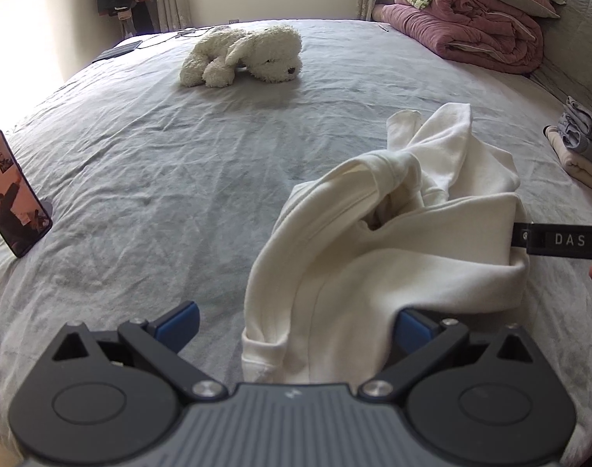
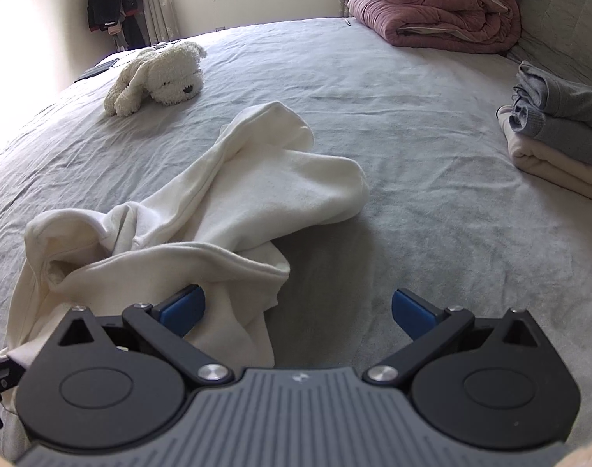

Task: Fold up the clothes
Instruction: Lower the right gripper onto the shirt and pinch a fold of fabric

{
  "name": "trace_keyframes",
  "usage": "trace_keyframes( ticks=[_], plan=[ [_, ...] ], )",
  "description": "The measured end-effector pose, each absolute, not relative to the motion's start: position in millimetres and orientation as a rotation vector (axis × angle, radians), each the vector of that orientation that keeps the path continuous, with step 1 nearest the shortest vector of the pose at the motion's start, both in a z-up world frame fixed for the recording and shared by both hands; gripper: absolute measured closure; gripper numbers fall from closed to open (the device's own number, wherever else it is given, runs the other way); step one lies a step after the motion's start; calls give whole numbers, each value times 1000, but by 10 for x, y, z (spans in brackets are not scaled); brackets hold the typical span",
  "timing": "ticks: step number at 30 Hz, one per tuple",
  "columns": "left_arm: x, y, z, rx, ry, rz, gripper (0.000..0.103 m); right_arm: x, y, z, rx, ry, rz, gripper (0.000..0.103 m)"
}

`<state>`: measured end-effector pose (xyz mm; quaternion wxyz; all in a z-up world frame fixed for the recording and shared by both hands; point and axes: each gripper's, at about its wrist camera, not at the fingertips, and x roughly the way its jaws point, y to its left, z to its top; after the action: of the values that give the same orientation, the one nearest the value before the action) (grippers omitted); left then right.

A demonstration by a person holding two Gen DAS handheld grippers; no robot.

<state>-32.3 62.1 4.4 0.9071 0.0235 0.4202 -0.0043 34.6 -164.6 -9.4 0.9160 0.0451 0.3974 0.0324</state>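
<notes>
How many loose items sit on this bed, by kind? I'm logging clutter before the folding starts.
Unfolded garments: 1, cream garment
Folded clothes stacks: 1, folded pile
Soft toys: 1, plush dog
Phones on stands: 1, phone
Bedding heaps: 1, rolled pink quilt
Total: 5

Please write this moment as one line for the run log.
phase: before grasp | left gripper: open, at cream garment | right gripper: open, at garment edge | garment: crumpled on bed | folded stack: aside
</notes>
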Motion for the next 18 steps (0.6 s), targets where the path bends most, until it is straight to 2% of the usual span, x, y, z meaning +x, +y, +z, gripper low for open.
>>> trace_keyframes(
  ticks=[18],
  plan=[
    [-208,595,249,4,796,-11,0,537,-1724,-388,178,940,125,0]
  ],
)
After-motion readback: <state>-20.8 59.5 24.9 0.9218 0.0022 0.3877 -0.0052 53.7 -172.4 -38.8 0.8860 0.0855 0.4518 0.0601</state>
